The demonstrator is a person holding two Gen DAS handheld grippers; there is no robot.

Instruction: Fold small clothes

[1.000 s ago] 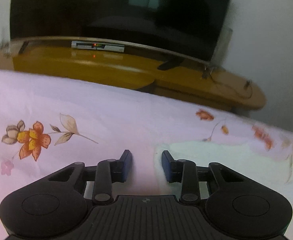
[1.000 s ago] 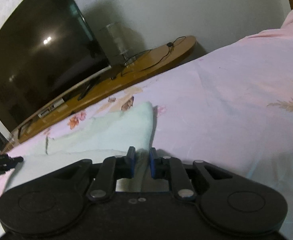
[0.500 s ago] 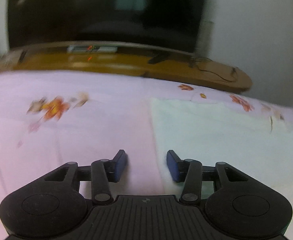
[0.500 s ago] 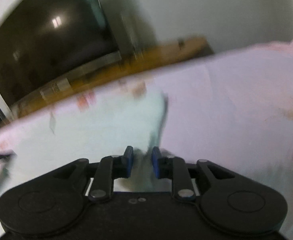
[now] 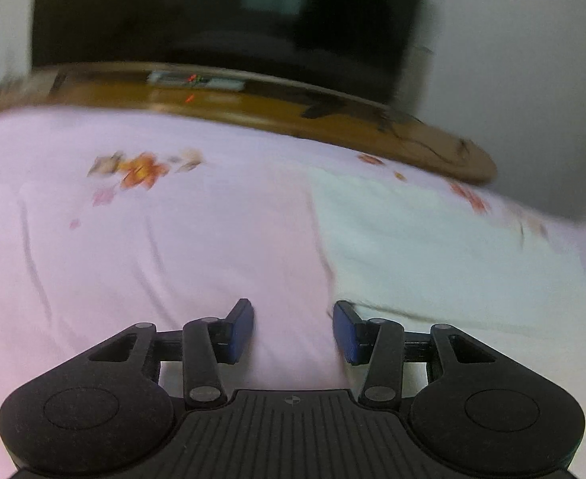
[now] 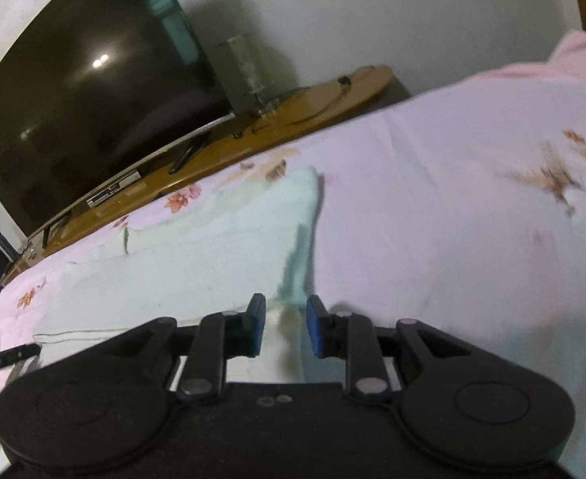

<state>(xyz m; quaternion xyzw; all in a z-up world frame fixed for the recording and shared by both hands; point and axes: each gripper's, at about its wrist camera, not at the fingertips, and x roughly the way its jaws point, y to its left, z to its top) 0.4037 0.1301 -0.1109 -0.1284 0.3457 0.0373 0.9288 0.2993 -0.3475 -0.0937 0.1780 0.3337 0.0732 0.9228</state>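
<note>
Left tongs [image 5: 293,329]: I see the jaws standing apart with nothing gripped; only pink sheet shows between the blue pads.
Right tongs [image 6: 284,329]: jaws parted a little; the right-hand edge of the cloth runs into the gap, and I cannot see the pads pressing it, so I read them as released.
Cloth [image 5: 432,255]: a pale mint garment lying flat on the bed. From the left camera it lies ahead and to the right, its near left corner just beside my right-hand pad. From the right camera [image 6: 213,247] it spreads ahead and left, its right edge dropping a shadow onto the sheet.
Bed sheet [image 5: 173,247]: pink with orange flower prints, lightly creased.
Television [image 6: 85,92]: dark screen behind the bed, on a long wooden stand [image 5: 332,119].
Focus: left view is blurred, so fine detail is lost.
</note>
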